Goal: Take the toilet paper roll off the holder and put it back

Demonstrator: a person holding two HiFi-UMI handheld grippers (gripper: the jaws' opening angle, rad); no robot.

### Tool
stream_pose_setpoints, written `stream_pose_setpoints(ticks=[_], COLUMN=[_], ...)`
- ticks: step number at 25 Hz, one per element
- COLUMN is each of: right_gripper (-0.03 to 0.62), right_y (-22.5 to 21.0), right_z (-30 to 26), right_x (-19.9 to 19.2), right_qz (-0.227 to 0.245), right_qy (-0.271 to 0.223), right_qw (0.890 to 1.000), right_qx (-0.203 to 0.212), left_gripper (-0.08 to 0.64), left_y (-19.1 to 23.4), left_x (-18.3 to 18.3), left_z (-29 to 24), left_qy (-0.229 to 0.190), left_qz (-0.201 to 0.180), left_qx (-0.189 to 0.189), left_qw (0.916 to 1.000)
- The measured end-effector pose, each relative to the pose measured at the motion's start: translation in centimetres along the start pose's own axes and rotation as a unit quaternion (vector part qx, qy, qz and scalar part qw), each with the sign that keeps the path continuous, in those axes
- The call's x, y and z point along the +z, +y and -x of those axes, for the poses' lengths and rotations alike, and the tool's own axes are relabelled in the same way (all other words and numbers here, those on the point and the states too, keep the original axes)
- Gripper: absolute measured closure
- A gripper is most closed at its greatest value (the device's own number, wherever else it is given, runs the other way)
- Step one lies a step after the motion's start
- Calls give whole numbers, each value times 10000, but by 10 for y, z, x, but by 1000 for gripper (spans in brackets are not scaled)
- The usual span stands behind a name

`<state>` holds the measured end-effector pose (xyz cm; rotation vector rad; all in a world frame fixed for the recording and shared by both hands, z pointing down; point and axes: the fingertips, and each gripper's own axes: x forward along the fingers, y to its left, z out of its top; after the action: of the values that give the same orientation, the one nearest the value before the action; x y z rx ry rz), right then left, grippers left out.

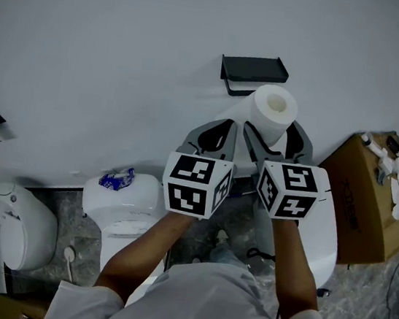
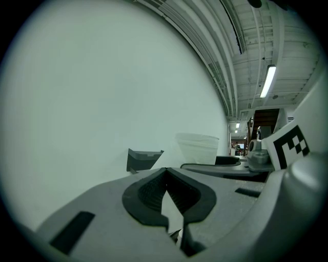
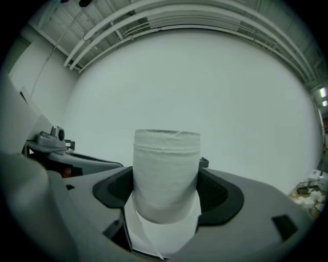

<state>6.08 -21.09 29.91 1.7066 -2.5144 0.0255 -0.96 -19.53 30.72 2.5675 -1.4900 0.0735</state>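
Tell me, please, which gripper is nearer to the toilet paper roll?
Right. The right gripper is clamped on the toilet paper roll, a jaw on each side; the left gripper is beside it, shut and empty.

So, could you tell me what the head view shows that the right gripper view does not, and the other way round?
Only the head view shows the toilet and the whole black holder on the wall, up and left of the toilet paper roll. Only the right gripper view shows the pads pressing both sides of that roll, and a loose paper tail hanging beneath it. Both show the roll clamped in the right gripper, with the left gripper alongside.
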Motion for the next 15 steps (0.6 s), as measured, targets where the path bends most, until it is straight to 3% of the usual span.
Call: stream_pose_setpoints(ticks=[15], right_gripper=[209], right_y=[-6], right_z=[-7], right_x=[7], right_qz=[34], right_qy=[-44], right_qw=[10000], right_qx=[-27], left_gripper=[555], left_y=[2], left_x=[5], left_z=[-11], left_qy=[-19], left_qz=[-3], left_qx=[-49], left_qw=[10000])
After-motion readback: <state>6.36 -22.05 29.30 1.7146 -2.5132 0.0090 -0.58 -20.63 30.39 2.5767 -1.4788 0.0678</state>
